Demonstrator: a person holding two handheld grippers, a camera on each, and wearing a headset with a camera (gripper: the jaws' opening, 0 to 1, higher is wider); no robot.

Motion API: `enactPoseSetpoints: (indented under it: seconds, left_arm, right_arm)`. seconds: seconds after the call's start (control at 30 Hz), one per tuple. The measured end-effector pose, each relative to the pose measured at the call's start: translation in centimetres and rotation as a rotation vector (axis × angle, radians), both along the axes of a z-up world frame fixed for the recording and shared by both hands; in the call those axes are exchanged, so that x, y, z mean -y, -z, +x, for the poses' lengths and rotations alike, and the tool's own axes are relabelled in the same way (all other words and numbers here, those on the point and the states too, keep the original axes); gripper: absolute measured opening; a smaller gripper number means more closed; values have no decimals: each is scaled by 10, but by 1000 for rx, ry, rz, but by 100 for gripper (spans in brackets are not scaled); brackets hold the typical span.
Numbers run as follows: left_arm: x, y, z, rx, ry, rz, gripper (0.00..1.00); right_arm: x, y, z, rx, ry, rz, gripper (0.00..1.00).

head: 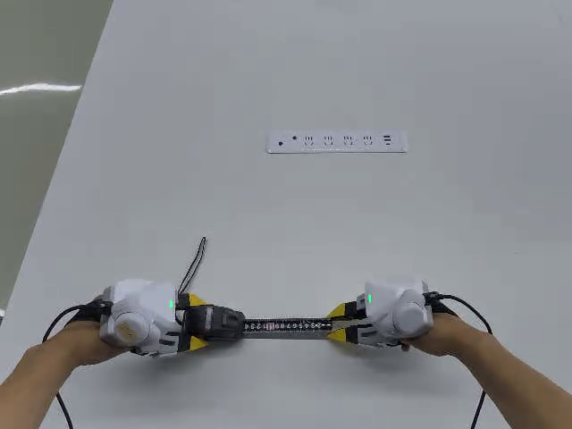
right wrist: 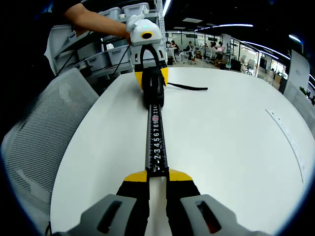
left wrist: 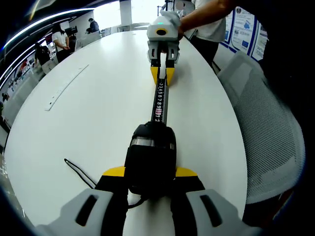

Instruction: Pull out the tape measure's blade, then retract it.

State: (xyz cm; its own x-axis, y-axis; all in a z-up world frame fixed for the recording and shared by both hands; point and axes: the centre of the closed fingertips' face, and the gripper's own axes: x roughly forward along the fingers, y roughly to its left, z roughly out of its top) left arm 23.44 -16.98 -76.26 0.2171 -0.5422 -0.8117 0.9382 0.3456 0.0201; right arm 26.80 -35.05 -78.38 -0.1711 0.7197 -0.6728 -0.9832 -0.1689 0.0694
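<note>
A black tape measure case (head: 214,323) lies on the white table, and my left gripper (head: 194,322) is shut on it; in the left gripper view the case (left wrist: 150,160) sits between the yellow-tipped jaws. Its dark numbered blade (head: 286,326) runs out to the right, a short length extended. My right gripper (head: 338,323) is shut on the blade's end. In the right gripper view the blade (right wrist: 156,140) stretches from my jaws to the case (right wrist: 153,86). The other gripper (left wrist: 162,73) shows at the far end of the blade (left wrist: 160,101).
A white power strip (head: 337,142) lies flat farther back on the table (head: 286,223). A thin black wrist strap (head: 193,262) trails from the case. A mesh chair (left wrist: 266,128) stands by the table edge. People and shelves are far off.
</note>
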Motion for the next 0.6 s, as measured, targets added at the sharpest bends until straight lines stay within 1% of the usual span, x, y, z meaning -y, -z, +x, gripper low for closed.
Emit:
enactPoseSetpoints:
  seconds: [0.6]
  left_arm:
    - [0, 0, 0, -2, 0, 1, 29]
  right_arm:
    - [14, 1, 5, -5, 0, -11, 10]
